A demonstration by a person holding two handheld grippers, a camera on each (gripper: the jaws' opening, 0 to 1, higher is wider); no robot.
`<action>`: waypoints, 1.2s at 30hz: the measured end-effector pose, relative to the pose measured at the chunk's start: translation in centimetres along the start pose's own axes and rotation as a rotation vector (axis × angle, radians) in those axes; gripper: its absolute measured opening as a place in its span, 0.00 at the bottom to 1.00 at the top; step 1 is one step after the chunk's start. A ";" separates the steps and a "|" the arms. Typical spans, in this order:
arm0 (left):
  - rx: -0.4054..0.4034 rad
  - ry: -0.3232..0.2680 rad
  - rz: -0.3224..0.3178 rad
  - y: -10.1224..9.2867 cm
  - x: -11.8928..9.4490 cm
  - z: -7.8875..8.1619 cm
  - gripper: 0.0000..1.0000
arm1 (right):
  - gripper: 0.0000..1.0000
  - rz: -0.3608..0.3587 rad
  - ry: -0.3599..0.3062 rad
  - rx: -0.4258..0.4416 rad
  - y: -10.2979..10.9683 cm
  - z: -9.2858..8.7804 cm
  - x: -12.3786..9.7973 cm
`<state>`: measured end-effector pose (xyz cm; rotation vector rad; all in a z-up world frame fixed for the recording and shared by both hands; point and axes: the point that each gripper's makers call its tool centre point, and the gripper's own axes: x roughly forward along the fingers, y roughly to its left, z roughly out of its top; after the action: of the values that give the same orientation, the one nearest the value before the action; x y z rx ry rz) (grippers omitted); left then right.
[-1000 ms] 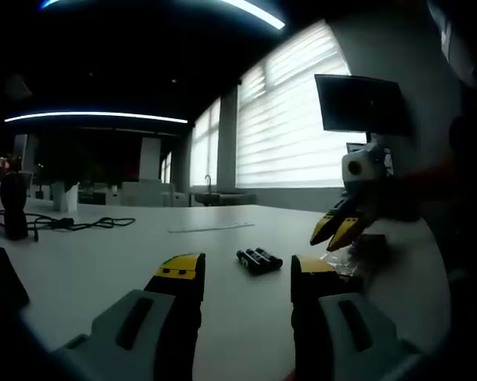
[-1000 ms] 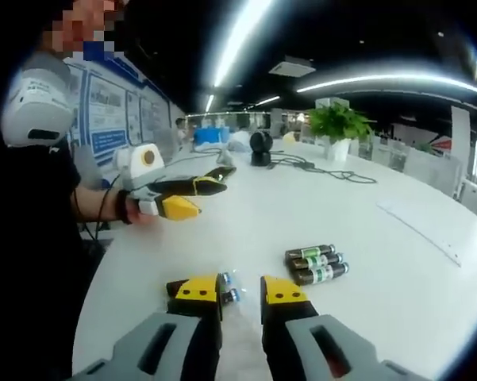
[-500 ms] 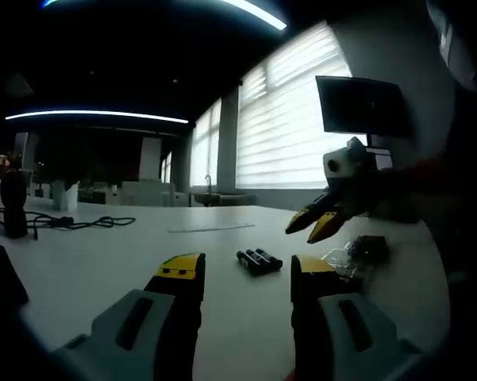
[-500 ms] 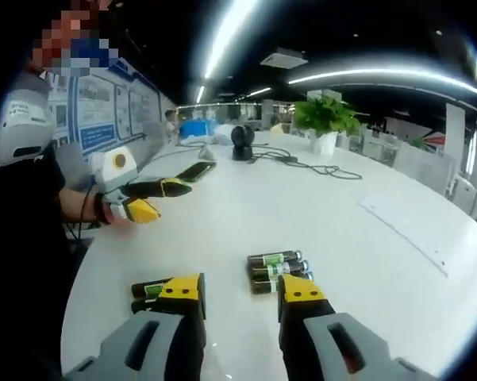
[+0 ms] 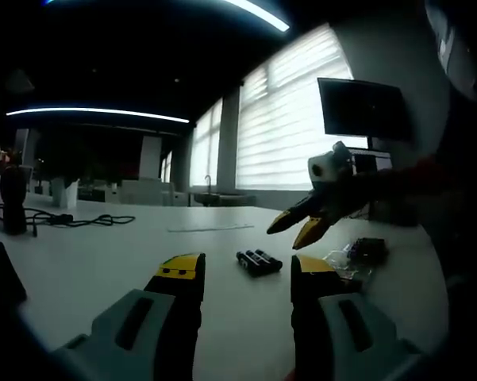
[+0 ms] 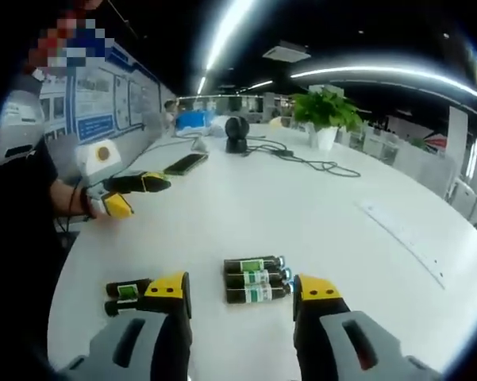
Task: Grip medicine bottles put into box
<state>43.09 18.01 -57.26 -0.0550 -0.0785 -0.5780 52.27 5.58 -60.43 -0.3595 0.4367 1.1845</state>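
Three small dark glass medicine bottles with green labels lie side by side on the broad white table; two more rest near our right gripper, jaws spread wide. Our left gripper waits open too. We should centre on one bottle before closing.

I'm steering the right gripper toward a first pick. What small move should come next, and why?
Probably ease the right gripper forward and down onto the three bottles lying side by side. Its jaws stand open, and the row lies just ahead between the tips, untouched. Two more bottles lie by the left jaw, partly hidden, so the row is the clearer target.
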 end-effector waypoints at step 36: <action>-0.013 0.005 0.005 0.2 0.1 0.0 0.36 | 0.43 0.057 0.129 -0.051 -0.9 -3.2 3.5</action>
<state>43.30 18.12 -57.23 -0.0664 -0.0696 -0.5737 53.78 6.48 -64.92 -0.4723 0.5325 1.2335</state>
